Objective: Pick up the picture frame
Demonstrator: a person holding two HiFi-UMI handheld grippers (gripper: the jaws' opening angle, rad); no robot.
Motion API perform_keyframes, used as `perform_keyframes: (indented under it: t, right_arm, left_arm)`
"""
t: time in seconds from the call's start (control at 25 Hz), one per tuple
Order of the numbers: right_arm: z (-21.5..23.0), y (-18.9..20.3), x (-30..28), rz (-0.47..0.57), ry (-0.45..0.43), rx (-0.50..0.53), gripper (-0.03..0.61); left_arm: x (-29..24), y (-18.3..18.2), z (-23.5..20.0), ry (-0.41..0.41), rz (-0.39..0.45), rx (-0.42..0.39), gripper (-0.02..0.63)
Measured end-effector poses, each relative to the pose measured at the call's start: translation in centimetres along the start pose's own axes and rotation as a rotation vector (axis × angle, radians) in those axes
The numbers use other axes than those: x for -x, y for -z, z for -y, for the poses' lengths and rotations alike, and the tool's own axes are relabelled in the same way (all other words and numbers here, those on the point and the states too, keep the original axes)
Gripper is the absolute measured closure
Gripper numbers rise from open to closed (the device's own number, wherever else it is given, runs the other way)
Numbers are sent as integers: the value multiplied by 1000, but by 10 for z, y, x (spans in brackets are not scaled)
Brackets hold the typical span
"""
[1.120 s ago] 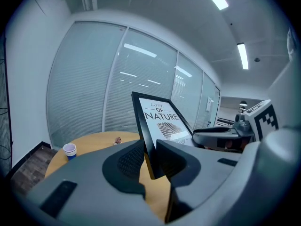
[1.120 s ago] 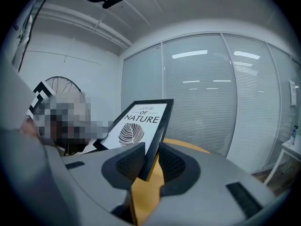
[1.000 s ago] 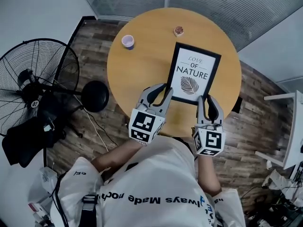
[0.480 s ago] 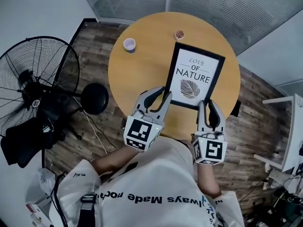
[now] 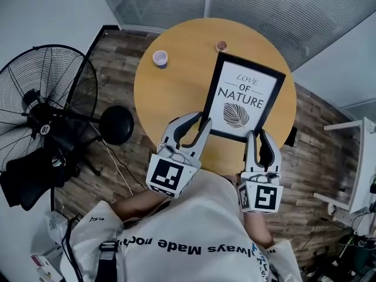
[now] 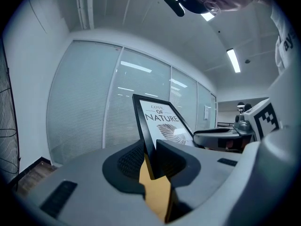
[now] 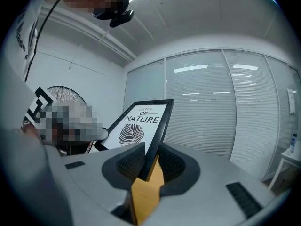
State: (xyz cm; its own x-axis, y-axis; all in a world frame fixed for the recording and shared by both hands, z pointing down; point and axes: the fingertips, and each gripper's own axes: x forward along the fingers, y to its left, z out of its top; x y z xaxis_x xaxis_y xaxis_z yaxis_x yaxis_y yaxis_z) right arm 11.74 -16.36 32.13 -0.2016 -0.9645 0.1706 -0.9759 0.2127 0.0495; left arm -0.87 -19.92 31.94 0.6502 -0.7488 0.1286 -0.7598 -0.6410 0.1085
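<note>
Round light-wood table, centre. Floor of dark wood planks. Far side: glass partition with horizontal blinds (several framed panels). Left: black pedestal fan with wire cage; plain white wall. Right: white furniture, partly seen. Ceiling strip lights, lit.

head view: the two near corners of the picture frame are covered by the jaws of the left gripper and right gripper. the near rim of the table is hidden under both grippers. the small brown item at the far rim is too small to identify. the fan is cut by the left edge, the white furniture by the right edge.
</note>
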Motion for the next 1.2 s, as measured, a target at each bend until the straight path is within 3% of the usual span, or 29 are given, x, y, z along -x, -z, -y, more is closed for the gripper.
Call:
perform_keyframes:
  t: [0.88,1.2]
  right_arm:
    - [0,-2,-2,10,-3,-14,474]
    - [1,1,-4,8,-1,-17,474]
  left_arm:
    - [-2,-1,-3,-4,10,15,518]
    - [-3,7,-4,-5,-25,12,518]
